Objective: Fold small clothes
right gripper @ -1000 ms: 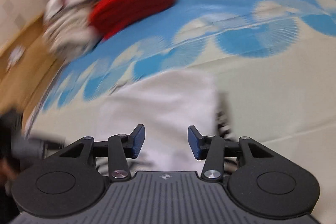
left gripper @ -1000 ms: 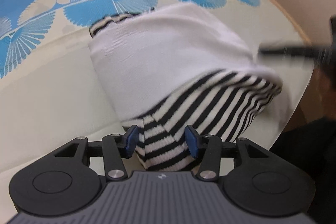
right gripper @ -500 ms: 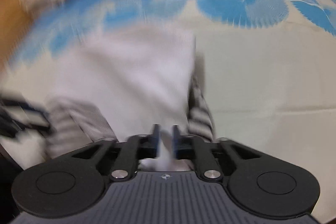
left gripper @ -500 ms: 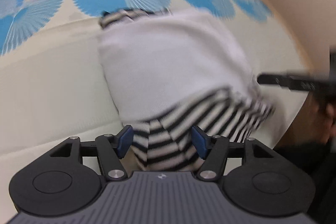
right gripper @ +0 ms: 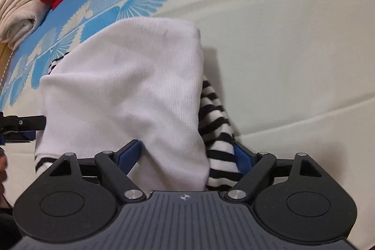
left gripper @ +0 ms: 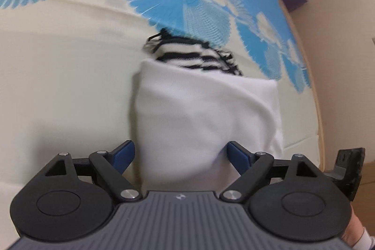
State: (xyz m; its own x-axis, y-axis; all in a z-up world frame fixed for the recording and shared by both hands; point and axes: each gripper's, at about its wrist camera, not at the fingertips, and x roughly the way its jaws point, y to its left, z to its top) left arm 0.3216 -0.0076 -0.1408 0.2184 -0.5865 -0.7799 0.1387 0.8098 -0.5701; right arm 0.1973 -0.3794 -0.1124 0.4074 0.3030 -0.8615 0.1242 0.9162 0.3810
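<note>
Evidently both the left gripper (left gripper: 180, 154) and right gripper (right gripper: 187, 151) stand spread, straddling the white-and-striped folded garment (right gripper: 131, 90) without pinching, probably to square its near edge on the tablecloth (right gripper: 293, 67).

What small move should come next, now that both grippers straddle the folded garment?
Probably draw both back. The left gripper and right gripper are open, and the white-and-striped garment lies folded on the sheet, gripped by neither.
</note>
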